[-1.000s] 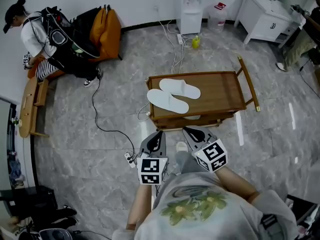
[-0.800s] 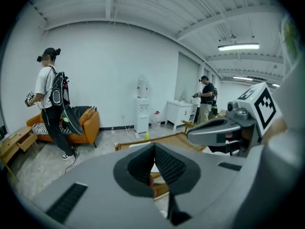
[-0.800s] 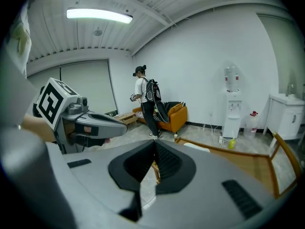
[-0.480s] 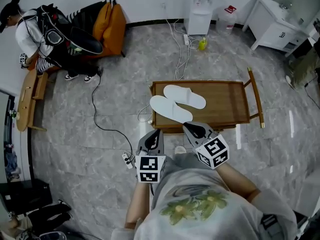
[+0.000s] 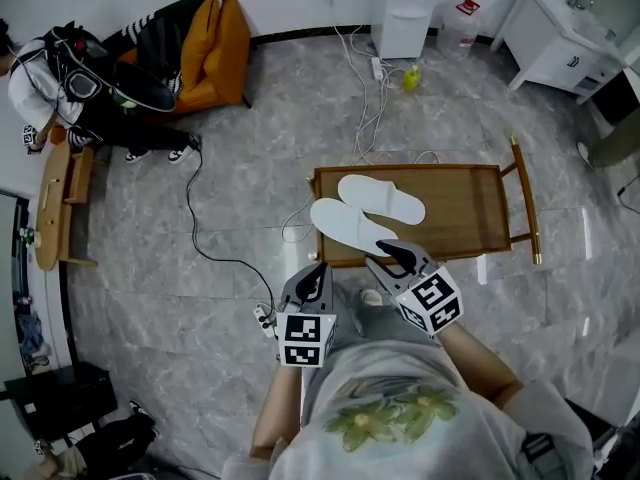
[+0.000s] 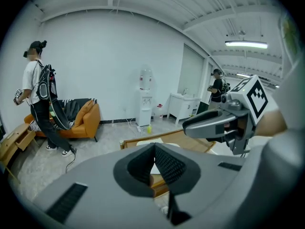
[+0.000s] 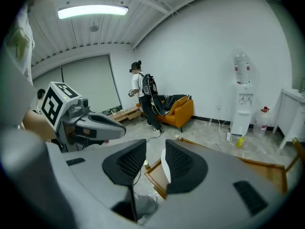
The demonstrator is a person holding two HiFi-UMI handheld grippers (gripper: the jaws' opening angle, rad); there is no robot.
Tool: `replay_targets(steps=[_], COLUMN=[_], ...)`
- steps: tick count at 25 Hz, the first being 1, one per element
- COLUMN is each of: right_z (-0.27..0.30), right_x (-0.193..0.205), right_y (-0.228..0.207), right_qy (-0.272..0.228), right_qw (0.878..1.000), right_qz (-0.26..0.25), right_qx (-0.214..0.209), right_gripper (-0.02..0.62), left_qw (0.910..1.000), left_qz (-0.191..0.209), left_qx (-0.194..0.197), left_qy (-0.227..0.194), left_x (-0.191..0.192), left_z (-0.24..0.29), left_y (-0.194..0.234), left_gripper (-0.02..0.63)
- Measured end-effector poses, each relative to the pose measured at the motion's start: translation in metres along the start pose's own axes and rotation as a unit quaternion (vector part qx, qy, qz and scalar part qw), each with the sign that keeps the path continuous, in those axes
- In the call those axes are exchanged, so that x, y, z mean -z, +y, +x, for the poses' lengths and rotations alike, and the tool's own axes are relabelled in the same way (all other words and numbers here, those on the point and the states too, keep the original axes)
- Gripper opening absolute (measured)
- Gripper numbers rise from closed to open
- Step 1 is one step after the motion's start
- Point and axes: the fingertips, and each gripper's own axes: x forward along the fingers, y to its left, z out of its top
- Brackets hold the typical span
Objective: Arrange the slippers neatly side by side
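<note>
Two white slippers lie on a low wooden table, overlapping at an angle: the far slipper and the near slipper, whose end juts over the table's left front corner. My left gripper hovers over the floor just short of that front edge, shut and empty; its pads meet. My right gripper reaches the table's front edge beside the near slipper. Its jaws are opening with nothing between them; a slipper shows beyond the gap.
A black cable crosses the floor to a power strip by my left gripper. An orange sofa and a person are at the far left by a wooden bench. A water dispenser and white cabinet stand behind.
The table with the slippers now lies closer to my grippers, and the right gripper's tips reach its front edge. The person at the left has drifted toward the picture's edge.
</note>
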Motion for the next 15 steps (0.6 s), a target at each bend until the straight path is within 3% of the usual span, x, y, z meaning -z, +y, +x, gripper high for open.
replay_targets(steps=[7,11,15], right_z=[0.030,0.045,0.058], right_x=[0.005,0.019,0.028], right_y=[-0.036,-0.053,-0.075], right_qy=[0.034,0.080,0.098], right_qw=[0.998,0.994,0.992], right_qz=[-0.036,-0.076,-0.080], right_qx=[0.028,0.018,0.011], right_gripper=[0.153,0.193,0.211], left_qw=[0.9990,0.9979,0.9962], left_qz=[0.015,0.015,0.018], left_qx=[0.033,0.051,0.070], left_qy=[0.027,0.036,0.048], left_x=[-0.006,-0.002,0.007], left_z=[0.028,0.041,0.056], left_y=[0.027,0.030,0.031], left_gripper=[0.015,0.015,0.015])
